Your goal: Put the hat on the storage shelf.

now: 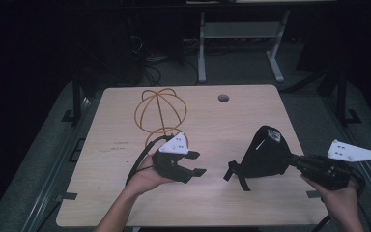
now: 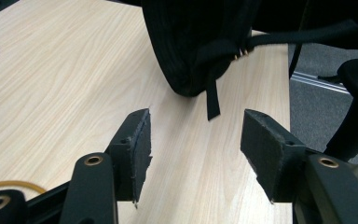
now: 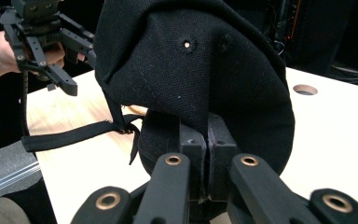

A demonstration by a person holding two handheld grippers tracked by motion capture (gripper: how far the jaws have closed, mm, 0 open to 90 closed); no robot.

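the black cap hung over the right half of the desk, pinched at its brim by the right gripper; in the right gripper view those jaws were pressed flat together on the dark fabric, the crown bulging above them with its small eyelets showing; the cap's strap dangled at its left side and reached down near the wood; in the left gripper view the strap drooped just ahead of the two pads; the left gripper sat near the middle of the desk, held in the person's left hand, its jaws apart with bare wood between them and nothing in their grasp; the cap lay close ahead of them but not touching; behind the left gripper stood a yellow wire frame, a round cage of thin hoops, upright toward the far left of the desk and well apart from the cap; a cable hole showed near the far edge; beyond the desk stood the grey legs of another table and a tangle of cables on the dark floor; nothing lay between the open jaws and the hanging strap.
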